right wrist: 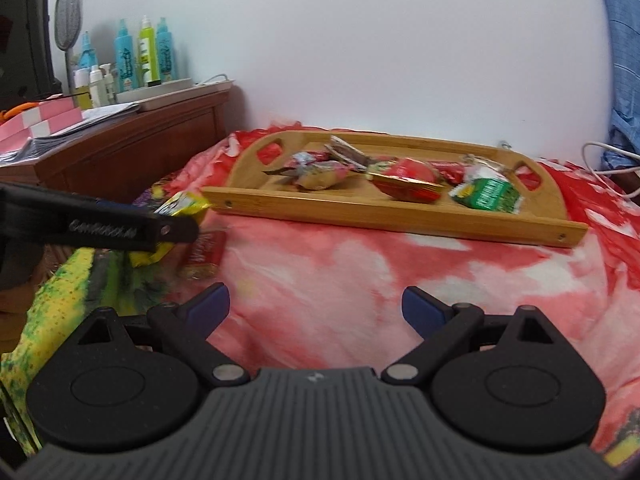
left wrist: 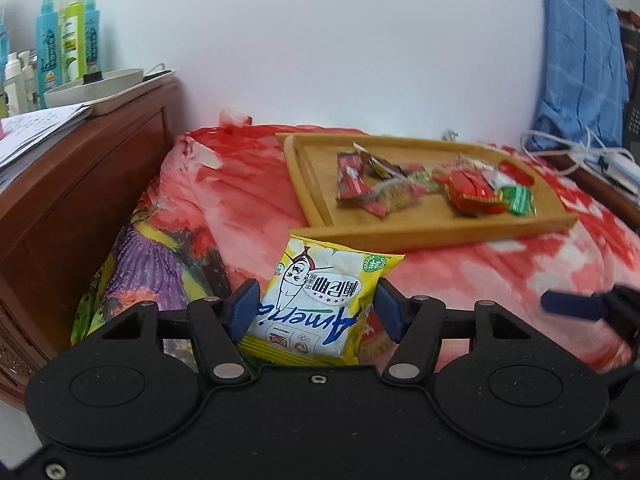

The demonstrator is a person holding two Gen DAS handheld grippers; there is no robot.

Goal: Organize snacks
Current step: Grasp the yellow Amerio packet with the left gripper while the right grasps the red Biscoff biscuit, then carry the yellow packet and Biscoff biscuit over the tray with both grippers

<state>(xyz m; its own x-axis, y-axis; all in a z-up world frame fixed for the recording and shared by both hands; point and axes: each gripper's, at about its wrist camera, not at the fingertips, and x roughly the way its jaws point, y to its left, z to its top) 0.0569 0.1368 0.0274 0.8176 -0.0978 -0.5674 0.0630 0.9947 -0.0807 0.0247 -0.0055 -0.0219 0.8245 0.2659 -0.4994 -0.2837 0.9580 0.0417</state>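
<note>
My left gripper (left wrist: 316,309) is shut on a yellow and white snack bag (left wrist: 320,292), held just above the red floral bedspread (left wrist: 480,276). In the right wrist view one of its fingers (right wrist: 120,230) crosses the left side with the yellow bag (right wrist: 182,205) at its tip. Beyond it lies a wooden tray (left wrist: 432,236) holding several red packets and a green one (left wrist: 520,200). My right gripper (right wrist: 316,306) hangs open over the bedspread in front of the tray (right wrist: 380,216), nothing between its fingers. A small red packet (right wrist: 204,256) lies on the bed under the left gripper.
A brown wooden cabinet (left wrist: 80,184) stands at the left with spray bottles (left wrist: 68,44), papers and a white basin on top. Blue cloth (left wrist: 580,60) hangs at the right, with white cables (left wrist: 580,152) below it. A white wall is behind the bed.
</note>
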